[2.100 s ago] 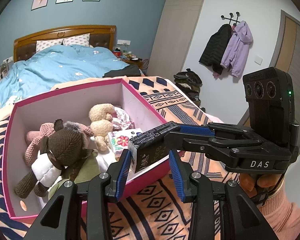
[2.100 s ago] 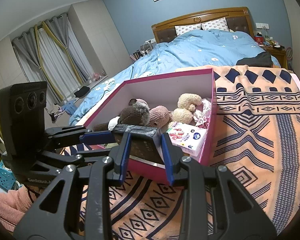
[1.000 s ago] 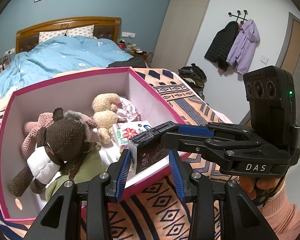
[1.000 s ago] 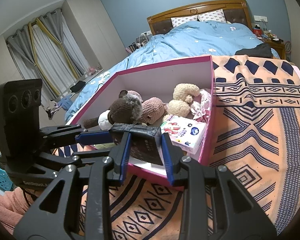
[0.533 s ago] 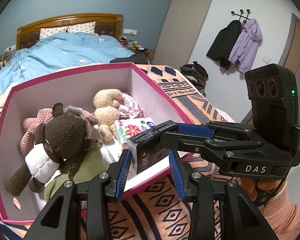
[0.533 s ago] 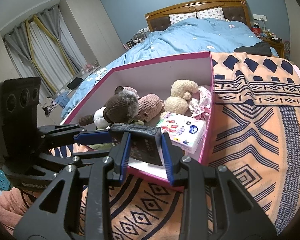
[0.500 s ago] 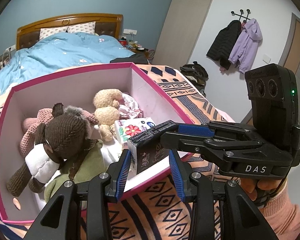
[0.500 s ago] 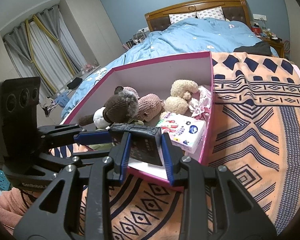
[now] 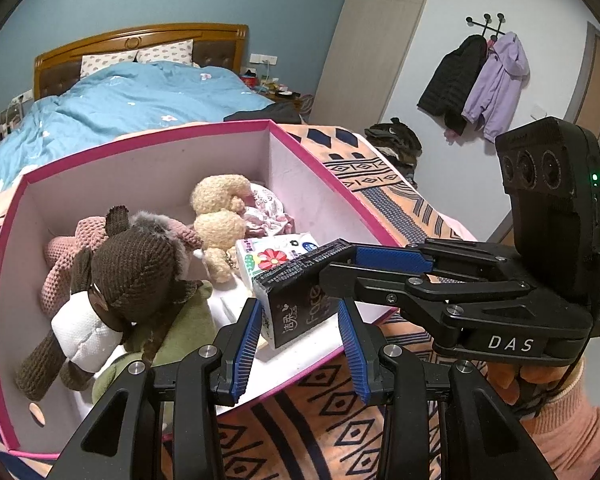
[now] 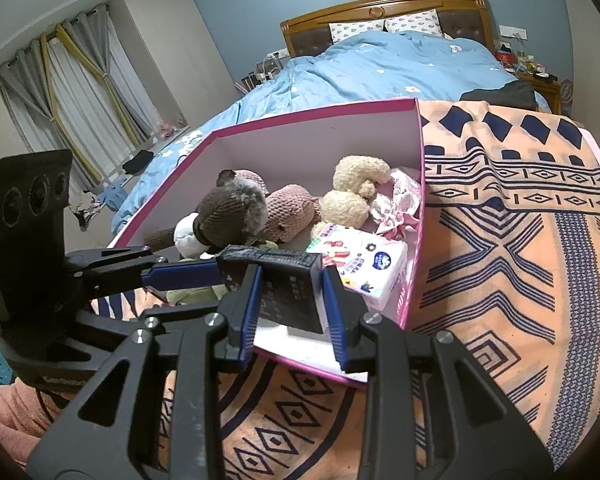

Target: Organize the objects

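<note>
**A:** How far along are you?

**B:** Nearly done. Your left gripper and right gripper both clamp the black tissue pack, low centre of each view, above the near edge of the pink box.

**A:** What's already inside?

**B:** The plush toys and the floral tissue pack. You've only to lower and release.

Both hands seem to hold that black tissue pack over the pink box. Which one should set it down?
Probably right: the right fingers clamp the black tissue pack squarely, above bare floor in the pink cardboard box's near corner; the left fingers grip only its end.
</note>
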Action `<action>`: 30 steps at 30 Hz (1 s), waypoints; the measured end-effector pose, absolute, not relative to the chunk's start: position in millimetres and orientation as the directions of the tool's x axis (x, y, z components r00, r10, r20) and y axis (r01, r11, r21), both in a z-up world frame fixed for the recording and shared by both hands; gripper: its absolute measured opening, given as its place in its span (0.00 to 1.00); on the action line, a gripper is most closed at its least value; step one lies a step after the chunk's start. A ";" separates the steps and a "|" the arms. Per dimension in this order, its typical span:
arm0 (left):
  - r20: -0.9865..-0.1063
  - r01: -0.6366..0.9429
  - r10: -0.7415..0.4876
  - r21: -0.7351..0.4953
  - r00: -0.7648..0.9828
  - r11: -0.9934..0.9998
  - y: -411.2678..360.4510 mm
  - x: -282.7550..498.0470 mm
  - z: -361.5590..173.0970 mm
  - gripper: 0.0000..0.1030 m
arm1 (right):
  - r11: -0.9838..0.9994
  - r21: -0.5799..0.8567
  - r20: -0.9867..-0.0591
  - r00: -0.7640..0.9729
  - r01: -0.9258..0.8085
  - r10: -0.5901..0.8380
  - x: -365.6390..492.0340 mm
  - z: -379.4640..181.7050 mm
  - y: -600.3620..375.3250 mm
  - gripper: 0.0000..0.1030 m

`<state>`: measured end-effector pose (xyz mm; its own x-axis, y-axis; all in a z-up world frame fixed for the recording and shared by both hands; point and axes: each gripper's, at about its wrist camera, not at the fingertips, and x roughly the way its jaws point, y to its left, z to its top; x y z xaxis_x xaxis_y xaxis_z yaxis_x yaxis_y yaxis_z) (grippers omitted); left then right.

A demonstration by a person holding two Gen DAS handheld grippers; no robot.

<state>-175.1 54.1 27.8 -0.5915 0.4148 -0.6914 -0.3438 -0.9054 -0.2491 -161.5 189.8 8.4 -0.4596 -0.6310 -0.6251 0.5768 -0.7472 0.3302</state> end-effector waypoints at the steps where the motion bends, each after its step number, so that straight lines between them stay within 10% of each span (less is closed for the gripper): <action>1: -0.692 -0.342 0.413 -0.248 -0.592 -0.906 53.8 -175.3 27.5 0.40 | -0.750 0.327 -0.626 -0.463 0.575 -0.628 -161.5 8.7 189.6 0.33; 14: -0.625 -0.277 0.316 -0.163 -0.713 -0.947 43.6 -139.1 36.6 0.87 | -0.764 0.288 -0.600 -0.513 0.578 -0.614 -133.1 13.9 192.5 0.50; 25: -0.582 -0.121 0.136 -0.065 -0.801 -0.991 29.0 -66.2 30.4 0.87 | -0.808 0.164 -0.491 -0.664 0.566 -0.565 -48.9 16.3 200.6 0.93; 30: -0.595 -0.070 0.127 -0.117 -0.793 -0.991 16.0 -47.4 16.8 0.87 | -0.814 0.129 -0.500 -0.671 0.567 -0.547 -23.4 -0.1 187.3 0.95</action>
<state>-47.4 16.0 16.8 -0.7935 0.1266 -0.5953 -0.0700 -0.9906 -0.1173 -23.4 187.3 -0.1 -0.6714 -0.5470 -0.5000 0.5667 -0.8137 0.1292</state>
